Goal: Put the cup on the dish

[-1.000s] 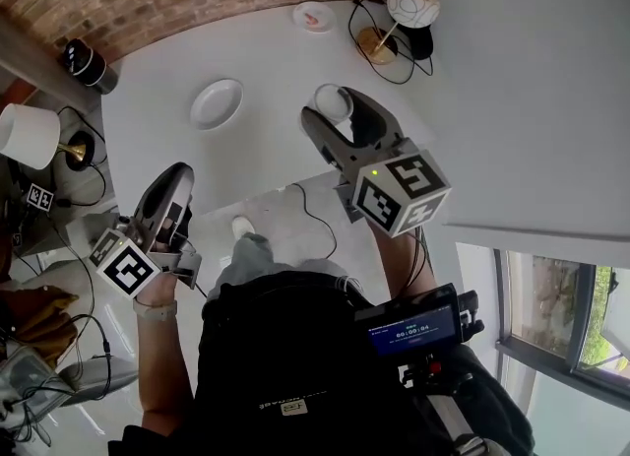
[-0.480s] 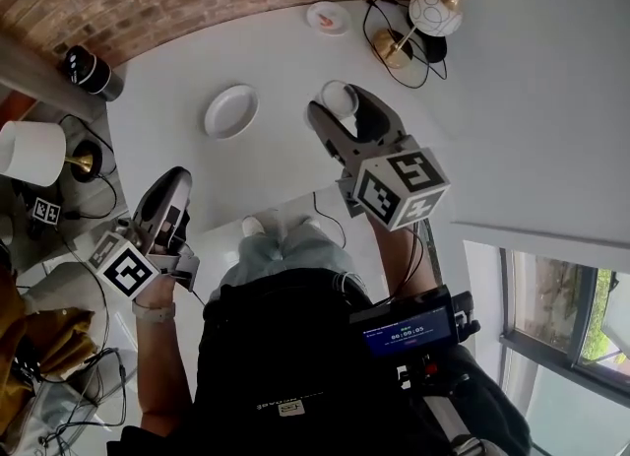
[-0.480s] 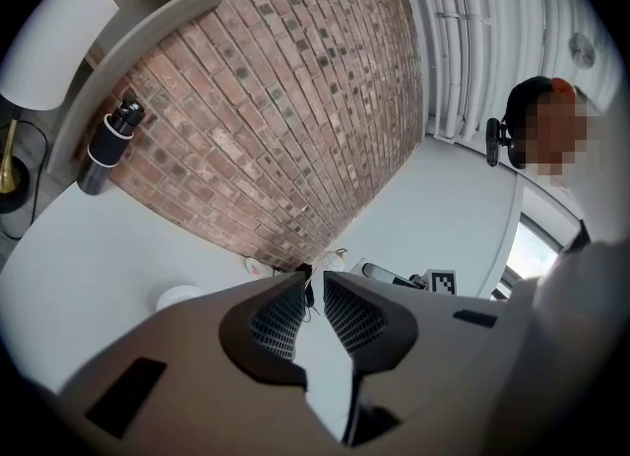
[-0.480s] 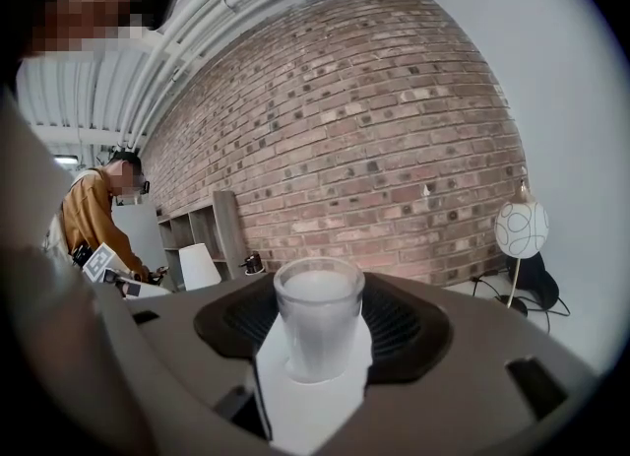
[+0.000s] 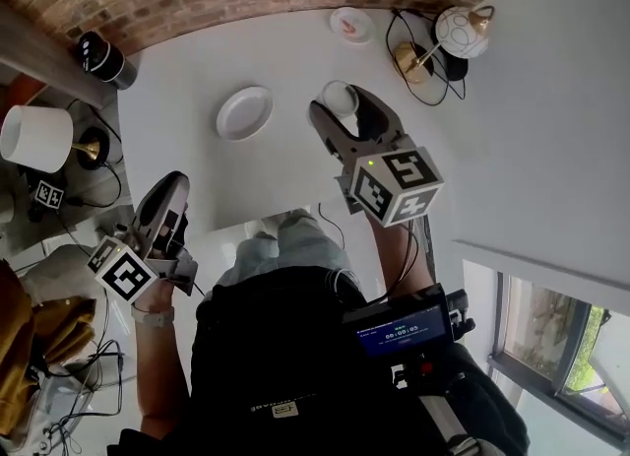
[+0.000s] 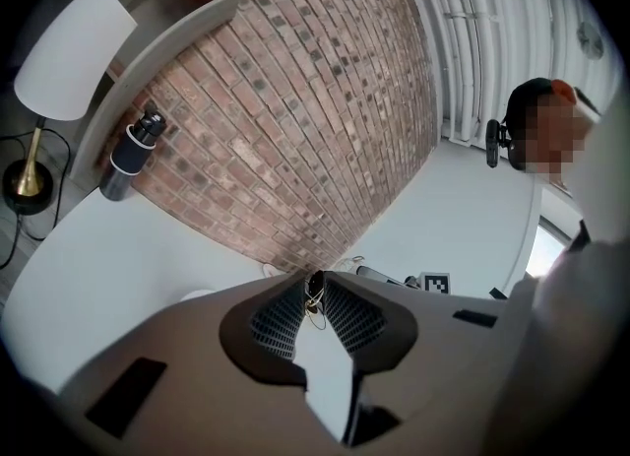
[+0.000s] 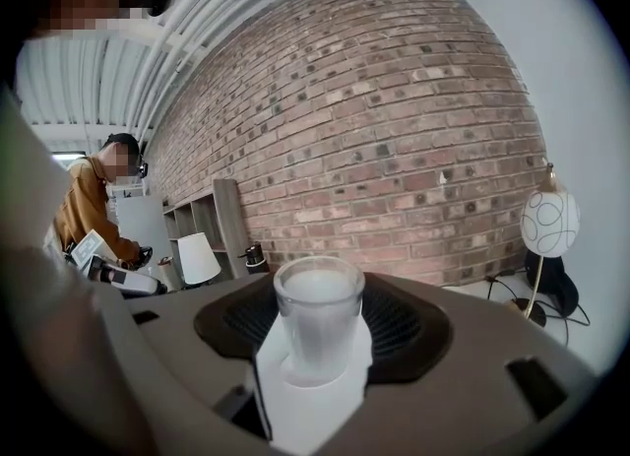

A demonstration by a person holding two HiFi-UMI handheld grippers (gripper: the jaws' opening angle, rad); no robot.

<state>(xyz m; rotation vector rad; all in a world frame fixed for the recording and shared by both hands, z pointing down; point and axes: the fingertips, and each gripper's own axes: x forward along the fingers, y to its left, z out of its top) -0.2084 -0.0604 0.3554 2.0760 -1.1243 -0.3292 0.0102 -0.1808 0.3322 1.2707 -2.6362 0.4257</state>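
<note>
Since a second ago the table [image 5: 187, 70] has slid to the right under my head view, and the right gripper [image 5: 342, 101] carrying the cup [image 5: 340, 97] now sits a little nearer the dish [image 5: 244, 112] than it did.

The cup is a small, frosted, see-through tumbler with no handle. It stands upright with its rim up and looks empty. In the right gripper view the cup [image 7: 318, 321] stands between the two dark ribbed pads [image 7: 399, 321], with both jaws closed against its sides. It is held over the white table, to the right of the dish and clear of it.

The dish is a plain white round plate with a raised rim, lying flat on the table with nothing on it.

The left gripper [image 5: 171, 182] hangs low at my left, off the table's near edge. In the left gripper view its jaws [image 6: 313, 287] meet at the tips with nothing between them.

For writing, I see only black-and-white square markers on the cubes [image 5: 397, 185]. The small screen [image 5: 398, 327] at my chest shows pale characters too small for me to read.
</note>
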